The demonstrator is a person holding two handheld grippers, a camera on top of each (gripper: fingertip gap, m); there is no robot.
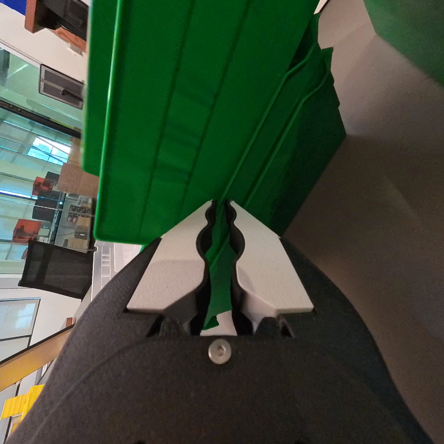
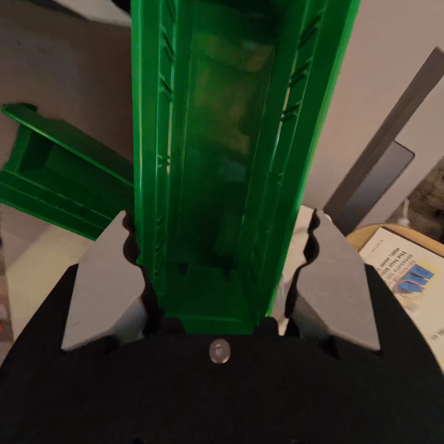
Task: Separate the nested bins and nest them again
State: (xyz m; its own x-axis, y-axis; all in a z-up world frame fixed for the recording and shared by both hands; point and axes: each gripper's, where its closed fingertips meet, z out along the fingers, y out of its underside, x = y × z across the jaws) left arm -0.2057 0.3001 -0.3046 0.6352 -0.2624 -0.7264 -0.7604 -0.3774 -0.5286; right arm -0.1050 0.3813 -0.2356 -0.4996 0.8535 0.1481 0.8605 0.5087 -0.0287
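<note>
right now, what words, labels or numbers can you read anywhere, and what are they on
White printed sheet, right wrist view: lines of print beside a blue picture, sideways and blurred; I won't quote it.
Green bins: no label, brand or number shows.
Boxes behind the glass, left wrist view: too small to read.

The left hand-held gripper has a black body with a fine ribbed texture. Its two fingers are pale grey wedges that taper to a point, lined on the inner faces with wavy black pads. A silver socket-head screw sits at the centre of the body. The right hand-held gripper is built alike: black body, grey fingers, wavy black pads and a silver screw.
</note>
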